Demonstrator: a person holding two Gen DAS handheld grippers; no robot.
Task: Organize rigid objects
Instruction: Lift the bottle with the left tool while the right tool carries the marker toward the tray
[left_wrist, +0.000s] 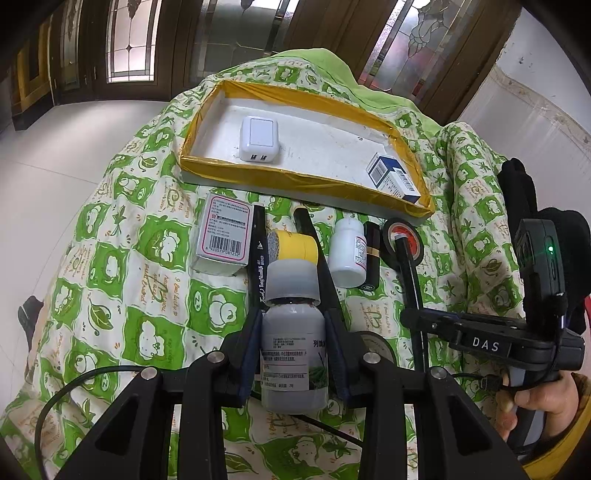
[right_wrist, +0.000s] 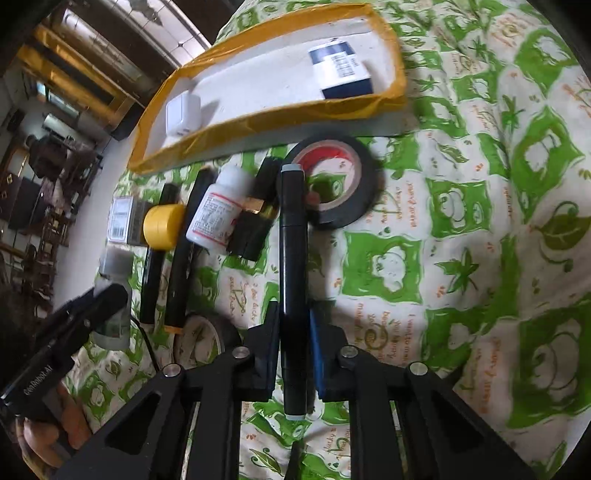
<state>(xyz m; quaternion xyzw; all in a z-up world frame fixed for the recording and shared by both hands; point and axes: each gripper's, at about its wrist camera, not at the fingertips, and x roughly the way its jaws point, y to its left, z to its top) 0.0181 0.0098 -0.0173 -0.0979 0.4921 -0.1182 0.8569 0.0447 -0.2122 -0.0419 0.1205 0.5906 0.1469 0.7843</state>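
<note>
My left gripper (left_wrist: 293, 334) is shut on a grey-capped bottle (left_wrist: 293, 332) with a printed label, held above the green patterned cloth. My right gripper (right_wrist: 293, 332) is shut on a black marker pen (right_wrist: 293, 280); it also shows in the left wrist view (left_wrist: 412, 277). On the cloth lie a pink-edged box (left_wrist: 225, 236), black pens (left_wrist: 258, 254), a yellow-capped jar (left_wrist: 295, 245), a white bottle (left_wrist: 347, 253), a black lipstick (left_wrist: 372, 254) and a black tape roll (right_wrist: 334, 181). The yellow-rimmed tray (left_wrist: 295, 181) holds a white charger (left_wrist: 258, 140) and a blue-white box (left_wrist: 393, 177).
A second tape roll (right_wrist: 205, 339) lies near the gripped bottle. The cloth (right_wrist: 480, 221) drapes over a rounded surface that falls away at the sides. White floor (left_wrist: 55, 147) lies to the left, dark wooden doors behind.
</note>
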